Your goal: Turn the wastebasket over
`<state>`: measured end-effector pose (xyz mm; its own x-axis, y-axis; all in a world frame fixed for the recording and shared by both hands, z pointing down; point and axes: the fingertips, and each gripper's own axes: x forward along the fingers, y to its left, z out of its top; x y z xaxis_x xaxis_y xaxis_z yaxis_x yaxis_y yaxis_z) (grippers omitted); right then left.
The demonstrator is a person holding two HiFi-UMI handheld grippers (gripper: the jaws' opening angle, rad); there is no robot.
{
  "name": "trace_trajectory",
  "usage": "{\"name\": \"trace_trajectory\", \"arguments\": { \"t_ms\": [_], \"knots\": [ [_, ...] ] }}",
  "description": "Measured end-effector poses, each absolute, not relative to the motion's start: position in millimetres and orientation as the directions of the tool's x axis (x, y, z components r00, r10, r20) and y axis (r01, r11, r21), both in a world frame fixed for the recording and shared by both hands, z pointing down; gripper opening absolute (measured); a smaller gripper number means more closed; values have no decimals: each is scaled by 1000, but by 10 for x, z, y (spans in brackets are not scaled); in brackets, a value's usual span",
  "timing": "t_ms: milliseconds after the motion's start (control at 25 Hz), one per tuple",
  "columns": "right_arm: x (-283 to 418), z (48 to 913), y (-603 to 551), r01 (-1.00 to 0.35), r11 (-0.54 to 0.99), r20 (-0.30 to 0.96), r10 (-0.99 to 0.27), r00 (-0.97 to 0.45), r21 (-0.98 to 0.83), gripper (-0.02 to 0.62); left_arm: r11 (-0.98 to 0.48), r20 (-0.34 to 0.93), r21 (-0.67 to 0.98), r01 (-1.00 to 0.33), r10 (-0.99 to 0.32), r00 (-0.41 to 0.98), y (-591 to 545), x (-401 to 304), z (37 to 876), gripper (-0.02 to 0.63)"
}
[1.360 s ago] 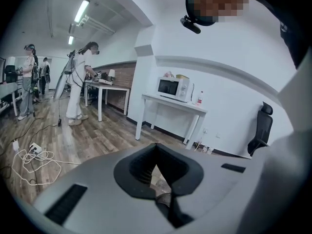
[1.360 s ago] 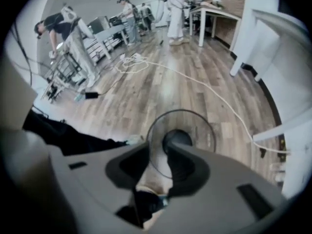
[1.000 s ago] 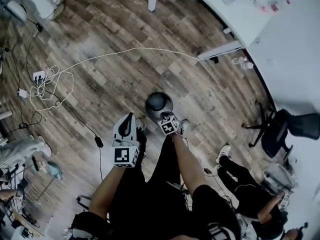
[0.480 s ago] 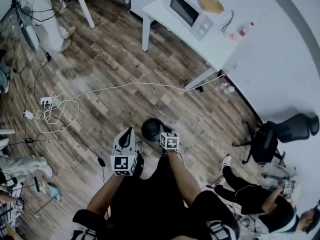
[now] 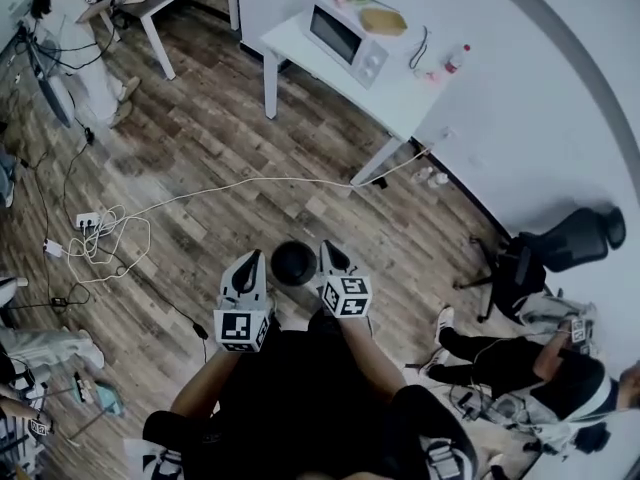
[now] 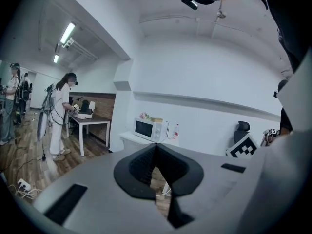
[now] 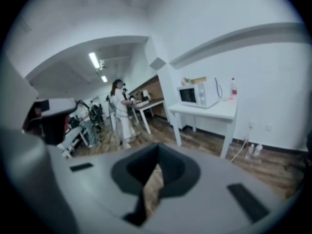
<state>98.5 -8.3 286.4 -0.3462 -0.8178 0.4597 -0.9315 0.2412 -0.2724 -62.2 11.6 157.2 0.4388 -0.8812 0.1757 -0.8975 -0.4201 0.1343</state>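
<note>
The wastebasket [image 5: 292, 262] shows as a dark round shape on the wooden floor, seen from above, straight ahead of my legs. My left gripper [image 5: 252, 258] hangs just left of it and my right gripper [image 5: 326, 250] just right of it, both well above the floor and neither touching it. The left gripper view looks level across the room, and its jaws [image 6: 156, 147] are shut with nothing between them. My right gripper [image 7: 157, 150] is shut too and holds nothing. Neither gripper view shows the wastebasket.
A white table [image 5: 400, 93] against the wall carries a microwave [image 5: 345, 33] and a bottle [image 5: 455, 58]. A white cable [image 5: 240, 183] crosses the floor to a power strip [image 5: 85, 220]. An office chair [image 5: 545, 253] and a seated person [image 5: 520, 363] are at right. Another person [image 5: 70, 23] stands far left.
Both grippers have risen, the right one more. The right gripper, earlier at the wastebasket's rim, is now clear of it. The head view has lifted and shows more of the room.
</note>
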Motion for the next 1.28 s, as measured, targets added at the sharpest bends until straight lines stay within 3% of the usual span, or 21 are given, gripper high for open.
{"name": "trace_trajectory", "arguments": {
  "t_ms": [320, 1280],
  "knots": [
    [1039, 2087, 430, -927, 259, 297, -894, -337, -271, 32, -428, 126, 120, -896, -888, 442, 313, -443, 1375, 34],
    [941, 2026, 445, -913, 289, 284, -884, -370, -288, 32, -447, 130, 156, -881, -875, 467, 254, -362, 1421, 34]
  ]
}}
